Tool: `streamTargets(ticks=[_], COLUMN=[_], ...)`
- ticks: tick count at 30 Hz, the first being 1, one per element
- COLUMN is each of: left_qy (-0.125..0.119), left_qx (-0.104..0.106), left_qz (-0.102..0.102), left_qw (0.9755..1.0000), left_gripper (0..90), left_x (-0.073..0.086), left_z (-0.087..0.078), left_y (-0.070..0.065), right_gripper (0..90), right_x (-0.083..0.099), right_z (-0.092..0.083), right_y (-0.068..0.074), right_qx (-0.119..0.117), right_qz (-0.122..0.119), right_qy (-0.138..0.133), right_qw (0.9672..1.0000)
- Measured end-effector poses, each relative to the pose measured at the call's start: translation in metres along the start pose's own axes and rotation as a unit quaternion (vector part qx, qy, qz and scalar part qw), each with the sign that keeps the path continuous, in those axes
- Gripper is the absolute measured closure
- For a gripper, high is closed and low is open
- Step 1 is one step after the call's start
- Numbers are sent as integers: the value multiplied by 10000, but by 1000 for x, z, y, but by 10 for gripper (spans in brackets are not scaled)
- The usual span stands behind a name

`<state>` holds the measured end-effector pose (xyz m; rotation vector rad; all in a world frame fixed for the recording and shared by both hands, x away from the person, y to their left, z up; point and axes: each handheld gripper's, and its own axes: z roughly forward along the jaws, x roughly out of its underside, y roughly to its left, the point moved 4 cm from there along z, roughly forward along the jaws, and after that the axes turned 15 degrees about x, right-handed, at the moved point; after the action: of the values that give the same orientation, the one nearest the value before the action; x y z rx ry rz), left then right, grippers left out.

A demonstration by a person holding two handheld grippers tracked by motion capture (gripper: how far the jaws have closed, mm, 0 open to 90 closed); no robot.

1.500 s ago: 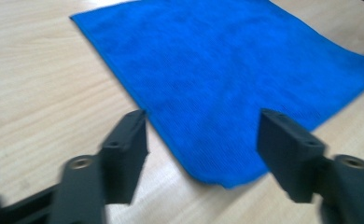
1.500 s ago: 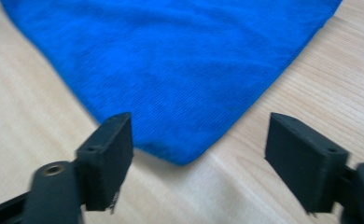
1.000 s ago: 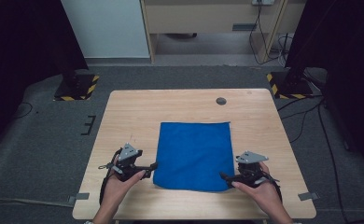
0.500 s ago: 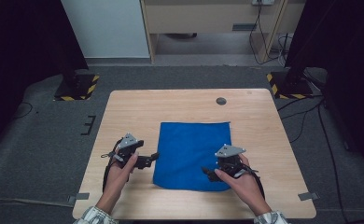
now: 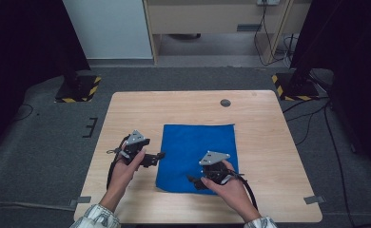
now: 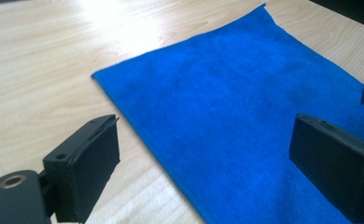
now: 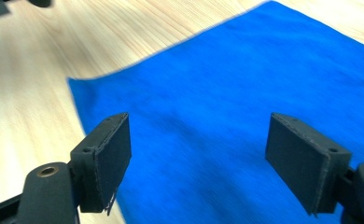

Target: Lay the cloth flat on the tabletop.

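Note:
A blue cloth [image 5: 198, 152] lies flat in the middle of the wooden table [image 5: 269, 142]. My left gripper [image 5: 159, 156] sits at the cloth's left edge, open. In the left gripper view that gripper [image 6: 208, 172] straddles the cloth's edge [image 6: 245, 102], with one pad over bare wood and the other over the cloth. My right gripper [image 5: 195, 182] is low over the cloth's near part and points left. In the right gripper view it [image 7: 203, 161] stands open above the cloth [image 7: 227, 93]. Its jaws have just been closing, and nothing is pinched between them.
A small dark round disc [image 5: 225, 102] sits in the tabletop near the far edge. Yellow-and-black striped bases [image 5: 79, 90] stand on the floor beyond both far corners. Bare wood surrounds the cloth on all sides.
The right hand has moved left, from the cloth's near right corner to over its near middle. The left hand has shifted slightly away from the person, along the left edge.

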<state>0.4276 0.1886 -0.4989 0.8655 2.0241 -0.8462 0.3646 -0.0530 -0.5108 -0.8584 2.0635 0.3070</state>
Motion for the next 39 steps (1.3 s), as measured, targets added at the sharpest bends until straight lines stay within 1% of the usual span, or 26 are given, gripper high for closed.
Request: streamTargets(ticks=[1, 4, 9, 10, 13, 17, 19, 22, 24, 26, 28, 30, 33, 35, 36, 39], left_qy=[14, 42, 158, 168, 230, 284, 261, 209, 136, 141, 156, 158, 146, 151, 151, 126], left_qx=[-10, -41, -91, -97, -72, -107, -128, -180, -211, -234, -247, -268, -291, -303, -306, -304], left_qz=[1, 2, 44, 13, -8, 14, 32, 57, 30, 17, 24, 24, 8, 19, 18, 26], left_qw=[10000, 10000, 9998, 9998, 9997, 9995, 9996, 9996, 9997, 9996, 9996, 9995, 9995, 9994, 9994, 9995], left_gripper=[78, 81, 82, 82, 94, 105, 104, 100, 100, 99, 99, 99, 99, 99, 99, 99], left_x=[-2, -7, -12, -13, -14, -19, -22, -25, -26, -25, -24, -23, -22, -22, -22, -22], left_z=[1, 4, 9, 9, 10, 11, 10, 6, 3, 0, -2, -3, -5, -7, -8, -10], left_y=[1, 3, 6, 7, 8, 10, 10, 11, 12, 13, 15, 17, 18, 19, 19, 19], right_gripper=[223, 223, 215, 211, 204, 195, 205, 226, 238, 251, 269, 322, 377, 433, 477, 565], right_x=[-1, -3, -6, -6, -7, -6, -6, -7, -8, -8, -8, -8, -8, -9, -10, -11], right_z=[1, 5, 11, 12, 15, 22, 26, 32, 34, 36, 38, 40, 42, 42, 41, 41], right_y=[3, 9, 19, 21, 31, 48, 57, 67, 73, 79, 84, 86, 91, 95, 96, 98], right_qx=[-63, -163, -213, -229, -327, -371, -374, -420, -420, -426, -443, -464, -483, -476, -490, -522], right_qz=[39, 39, 32, 20, -48, -247, -262, -254, -302, -365, -456, -484, -569, -621, -624, -625], right_qy=[-4, 83, 149, 177, 197, 274, 330, 345, 330, 331, 356, 351, 358, 311, 308, 253], right_qw=[10000, 9998, 9997, 9996, 9993, 9986, 9984, 9982, 9981, 9979, 9973, 9971, 9966, 9964, 9964, 9964])
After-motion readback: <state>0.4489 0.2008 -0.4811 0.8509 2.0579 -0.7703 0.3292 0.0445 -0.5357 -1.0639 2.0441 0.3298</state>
